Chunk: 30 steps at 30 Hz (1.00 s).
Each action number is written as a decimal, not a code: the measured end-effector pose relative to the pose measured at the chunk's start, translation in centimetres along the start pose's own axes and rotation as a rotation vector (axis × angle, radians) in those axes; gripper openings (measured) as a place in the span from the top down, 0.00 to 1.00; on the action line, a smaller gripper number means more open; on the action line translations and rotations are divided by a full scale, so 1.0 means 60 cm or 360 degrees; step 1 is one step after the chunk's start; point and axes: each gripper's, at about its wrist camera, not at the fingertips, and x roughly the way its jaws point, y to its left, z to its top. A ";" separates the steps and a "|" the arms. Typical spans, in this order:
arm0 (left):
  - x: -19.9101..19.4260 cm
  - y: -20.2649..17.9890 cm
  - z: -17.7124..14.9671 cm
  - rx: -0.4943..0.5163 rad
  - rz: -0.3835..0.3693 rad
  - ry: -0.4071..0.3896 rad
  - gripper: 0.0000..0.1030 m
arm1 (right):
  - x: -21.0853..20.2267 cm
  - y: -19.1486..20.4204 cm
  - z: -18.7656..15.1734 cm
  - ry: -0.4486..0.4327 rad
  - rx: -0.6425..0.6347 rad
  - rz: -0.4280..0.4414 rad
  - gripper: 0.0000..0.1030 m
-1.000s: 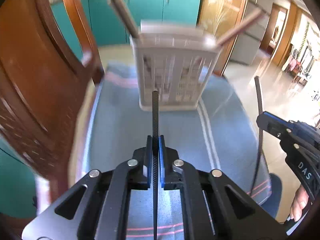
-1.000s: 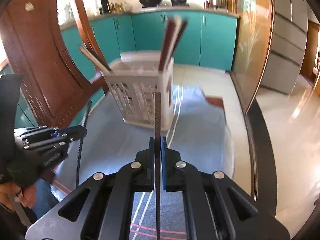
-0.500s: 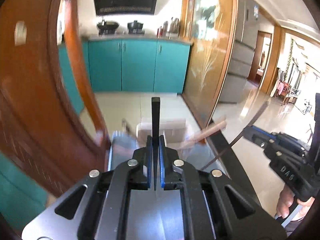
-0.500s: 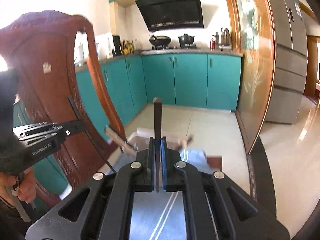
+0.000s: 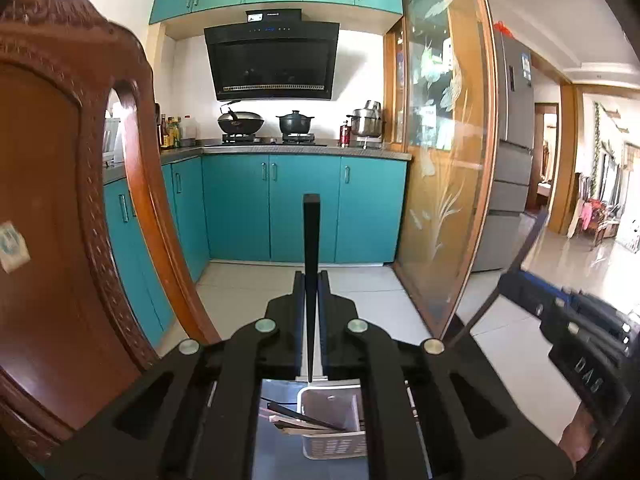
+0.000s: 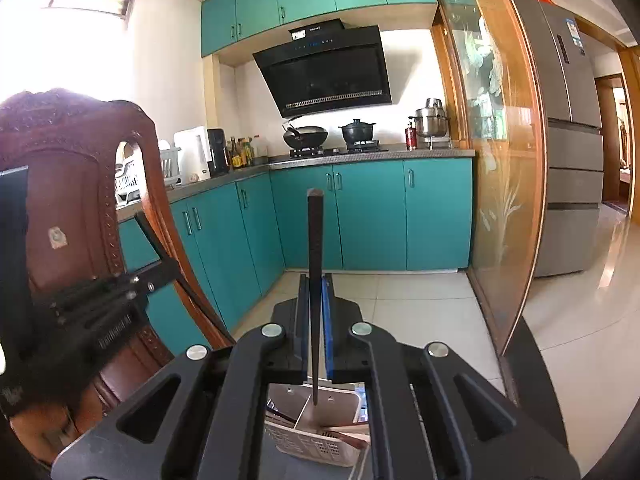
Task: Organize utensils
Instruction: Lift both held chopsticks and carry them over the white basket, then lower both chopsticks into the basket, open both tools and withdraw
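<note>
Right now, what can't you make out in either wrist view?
- White basket: left wrist view shows only a slice; the left gripper body covers the rest.
- Basket contents: right wrist view, mostly hidden behind the right gripper; count unclear.
- Chopstick lower tip: whether it is over a compartment is hard to judge.
- Table surface: hidden by both grippers.
- Person's hand: cut off at the frame edge.

Both claws, left and right, have risen and tipped up with their chopsticks; the basket now lies below them, not ahead.
</note>
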 end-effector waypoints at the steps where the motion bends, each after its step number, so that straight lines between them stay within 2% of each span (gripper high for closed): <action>1: 0.011 -0.002 -0.009 0.0009 0.0010 0.0011 0.93 | 0.015 -0.001 -0.011 0.0031 -0.0001 -0.0015 0.94; 3: 0.024 -0.003 -0.022 0.0016 0.0016 0.0036 0.93 | 0.033 -0.002 -0.024 0.0067 0.0000 -0.0019 0.94; 10: 0.023 -0.020 -0.025 0.0093 0.0003 -0.0013 0.93 | 0.068 -0.008 -0.059 0.0153 0.0018 -0.0024 0.94; 18: 0.013 -0.023 -0.021 0.0071 -0.0044 -0.0029 0.93 | 0.070 -0.014 -0.070 0.0154 0.0029 -0.0005 0.94; 30: 0.047 -0.011 -0.036 -0.0028 -0.0105 0.0027 0.93 | 0.059 -0.016 -0.090 0.0151 0.0014 0.0000 0.94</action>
